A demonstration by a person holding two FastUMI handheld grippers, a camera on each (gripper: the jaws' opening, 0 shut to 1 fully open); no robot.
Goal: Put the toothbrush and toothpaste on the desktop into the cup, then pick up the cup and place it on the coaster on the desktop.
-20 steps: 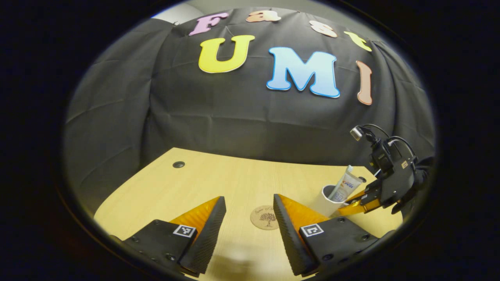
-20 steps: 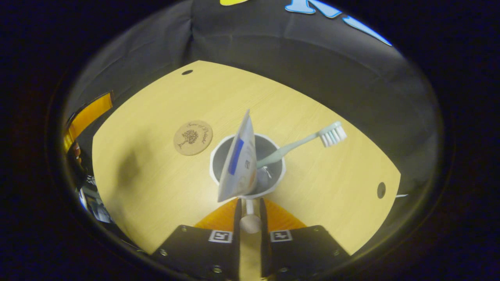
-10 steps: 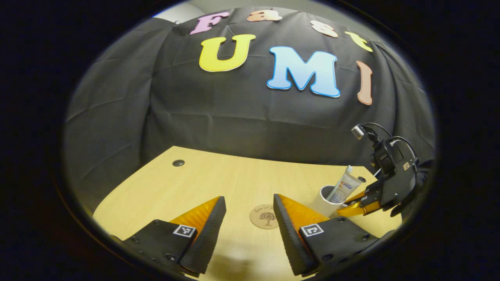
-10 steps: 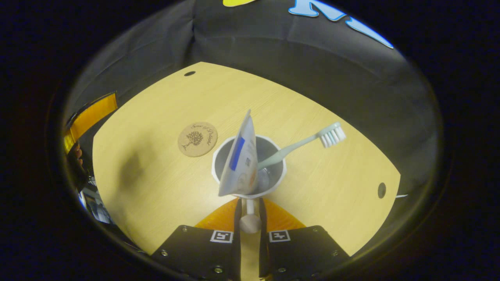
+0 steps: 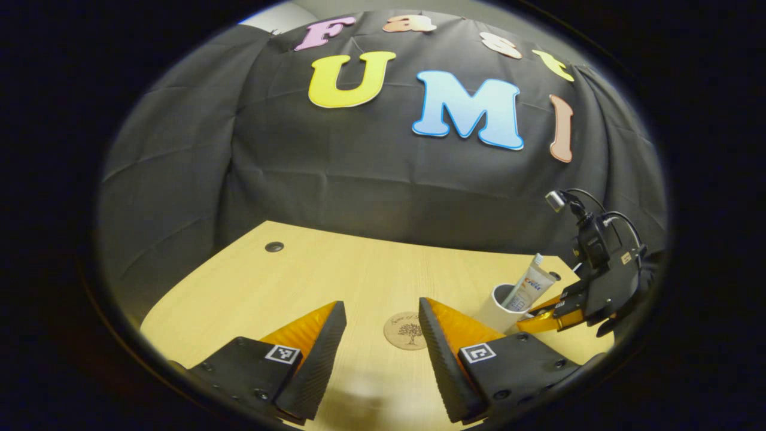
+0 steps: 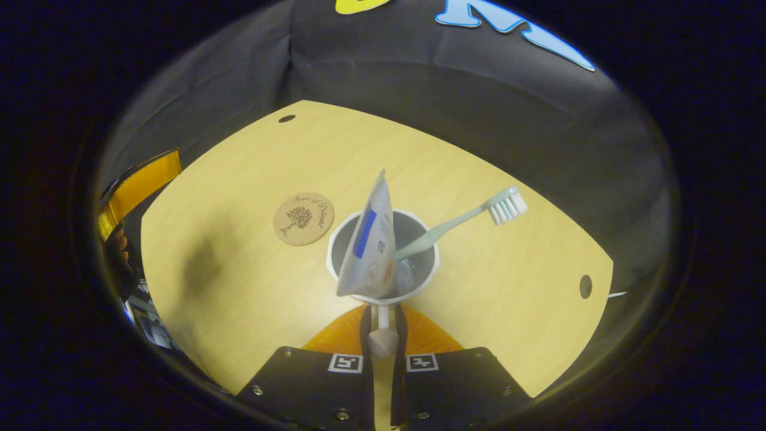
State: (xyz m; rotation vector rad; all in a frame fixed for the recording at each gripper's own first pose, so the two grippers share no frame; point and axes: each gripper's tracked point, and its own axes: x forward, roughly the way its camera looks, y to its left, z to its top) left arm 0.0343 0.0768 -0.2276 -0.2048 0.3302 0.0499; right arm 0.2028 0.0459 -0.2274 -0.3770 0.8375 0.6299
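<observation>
Right gripper (image 6: 383, 320) has its fingers pressed close together on the cup's handle (image 6: 383, 338), pinching it at the near side of the white cup (image 6: 413, 286). From the left gripper view the right gripper (image 5: 541, 320) shows at the far right of the desktop, its fingers reaching in to the cup (image 5: 494, 311).

Toothpaste tube (image 6: 368, 251) stands in the cup, leaning toward the camera. Toothbrush (image 6: 461, 218) is also in the cup, handle inside, bristle head sticking out over the rim to the right. So the loading part looks done.

Coaster (image 6: 303, 210), a round cork one with a tree print, lies bare on the wooden desktop (image 6: 239, 179), just beside the cup on its left. Whether the cup is lifted off the desktop or resting on it, cannot tell.

Left gripper (image 5: 380, 347) is spread wide, holding nothing, low over the near desktop, with the coaster (image 5: 405, 330) seen between its fingers.

Step in hand, judged: the cup pick-up and transfer to the coaster. Next move calls for a short carry leftward, cup kept upright so the tall tube and brush do not tip out, then centred over the coaster, lowered, and the handle released.
</observation>
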